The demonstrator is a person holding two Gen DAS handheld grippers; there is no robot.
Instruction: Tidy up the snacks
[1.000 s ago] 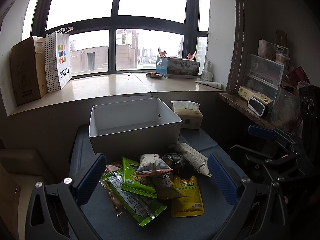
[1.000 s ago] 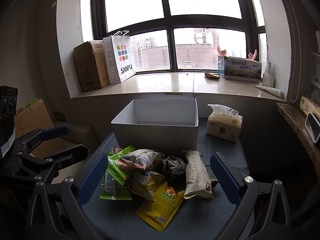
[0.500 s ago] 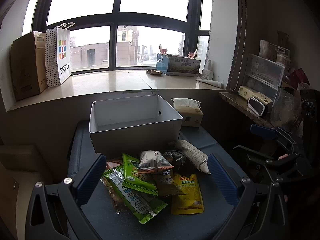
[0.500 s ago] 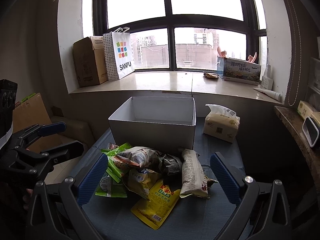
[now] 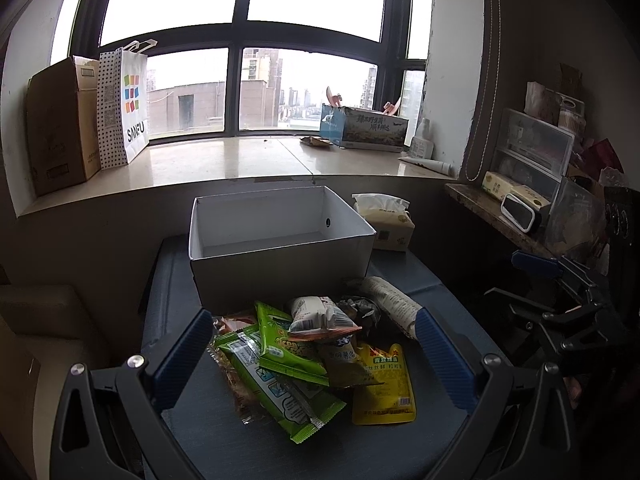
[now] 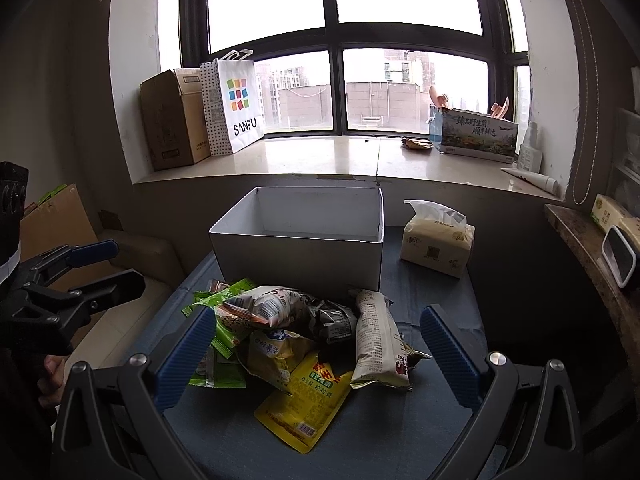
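Left wrist view: we find both claws, left claw (image 5: pixel 310 336) and right claw (image 6: pixel 316 334), spread wide and empty; snack pile (image 5: pixel 316 344) and white box (image 5: pixel 280 256) sit lower in view than before.

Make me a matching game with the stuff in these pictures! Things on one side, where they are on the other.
Things:
1. white box
2. yellow snack pouch
3. tissue pack
4. shopping bag

Places:
A. on the windowsill, beside a brown cardboard box
B. at the front of the snack pile, nearest the cameras
C. on the dark table, right of the white box
D. behind the snack pile, open and with nothing in it

Pairs: 1-D, 2-B, 3-C, 4-A
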